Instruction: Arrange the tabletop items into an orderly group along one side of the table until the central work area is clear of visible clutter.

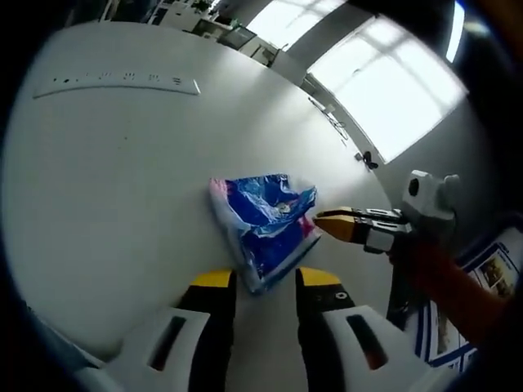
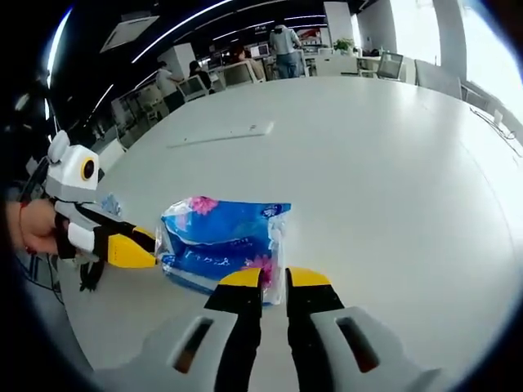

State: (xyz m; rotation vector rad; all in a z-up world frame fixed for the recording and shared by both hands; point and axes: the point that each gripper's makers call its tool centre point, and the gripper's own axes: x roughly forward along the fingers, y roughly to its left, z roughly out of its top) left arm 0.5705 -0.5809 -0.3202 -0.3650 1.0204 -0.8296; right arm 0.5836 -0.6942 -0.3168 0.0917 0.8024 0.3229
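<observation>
1. While the blue tissue pack lies on the white table, the left gripper straddles its near corner, jaws parted.
2. Right gripper pinches the pack's edge.

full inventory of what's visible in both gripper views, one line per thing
tissue pack: 1, blue with pink flowers, on the table just ahead of both grippers
power strip: 1, white, flat on the far part of the table
table: 1, white, large with a rounded edge
desks with monitors: several, beyond the table
people: at least two, standing far back
windows: bright, along one wall
left gripper: yellow tips, jaws apart either side of the pack's corner
right gripper: yellow tips, narrow gap, at the pack's edge
hand: 1, holding the left gripper
</observation>
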